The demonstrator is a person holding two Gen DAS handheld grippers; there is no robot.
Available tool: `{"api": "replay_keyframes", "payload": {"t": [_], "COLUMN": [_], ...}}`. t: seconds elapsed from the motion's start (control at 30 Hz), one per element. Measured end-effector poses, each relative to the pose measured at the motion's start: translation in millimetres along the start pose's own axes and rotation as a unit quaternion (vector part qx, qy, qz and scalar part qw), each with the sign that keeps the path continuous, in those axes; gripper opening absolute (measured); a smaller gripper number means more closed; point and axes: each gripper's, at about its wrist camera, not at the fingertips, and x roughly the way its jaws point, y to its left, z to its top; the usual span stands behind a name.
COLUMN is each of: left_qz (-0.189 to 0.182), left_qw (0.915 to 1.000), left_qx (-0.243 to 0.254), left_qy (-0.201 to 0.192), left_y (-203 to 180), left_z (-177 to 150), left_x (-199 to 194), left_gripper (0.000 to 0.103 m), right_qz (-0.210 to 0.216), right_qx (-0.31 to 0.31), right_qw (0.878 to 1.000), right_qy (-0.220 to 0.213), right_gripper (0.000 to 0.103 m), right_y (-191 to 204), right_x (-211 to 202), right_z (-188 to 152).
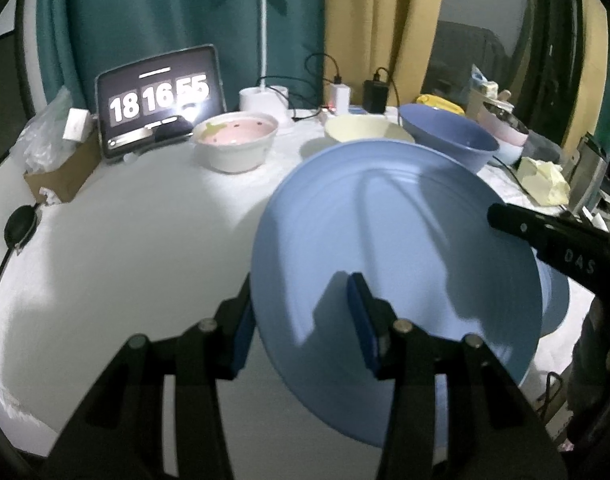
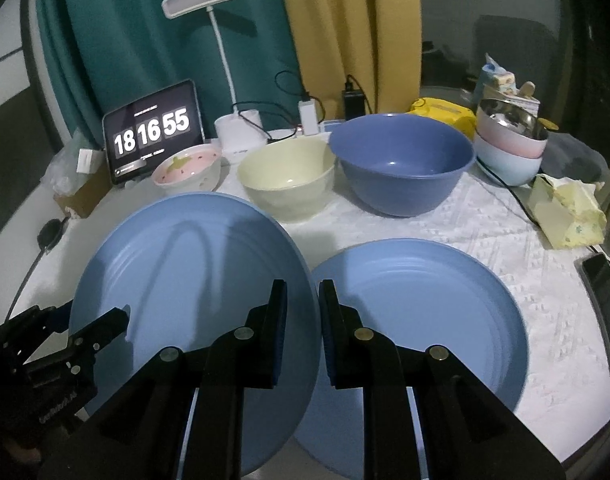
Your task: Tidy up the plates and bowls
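Note:
A light blue plate (image 1: 405, 240) (image 2: 185, 260) is tilted above the white tablecloth, held by both grippers. In the left wrist view my left gripper (image 1: 301, 328) is shut on its near rim, one finger under and one on top. My right gripper (image 2: 303, 320) is shut on the plate's right rim. It comes into the left wrist view as a black finger (image 1: 501, 216). The left gripper (image 2: 121, 316) shows at the plate's left edge. A second light blue plate (image 2: 425, 312) lies flat on the cloth just right of the held one.
Behind the plates stand a pink strawberry bowl (image 2: 185, 168), a cream bowl (image 2: 289, 180) and a dark blue bowl (image 2: 401, 164). Stacked bowls (image 2: 509, 148) sit far right. A clock tablet (image 2: 153, 132), lamp base (image 2: 241, 126), tissue pack (image 2: 569, 216) and phone (image 2: 601, 292) line the edges.

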Motion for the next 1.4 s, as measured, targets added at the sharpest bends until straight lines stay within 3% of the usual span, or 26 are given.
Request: {"api": "replay_keyframes", "payload": {"t": [0.9, 1.4], "left_qz": [-0.038, -0.053], "left_qw": [0.9967, 0.9942], "left_qx": [0.066, 0.080], "left_qy": [0.026, 0.048], "left_y": [-98.1, -133.5], "left_z": [13.8, 18.3], "left_x": [28.3, 51.1], "left_gripper": [0.045, 0.046], "right_qz": [-0.033, -0.053], "right_qx": [0.063, 0.085], "right_qw": [0.997, 0.995], "right_qy": [-0.011, -0.001], "right_gripper": [0.018, 0.020], "right_y": [-102.8, -144.7], "right_x": [-10.3, -5.0], "right_z": [-10.5, -17.0]}}
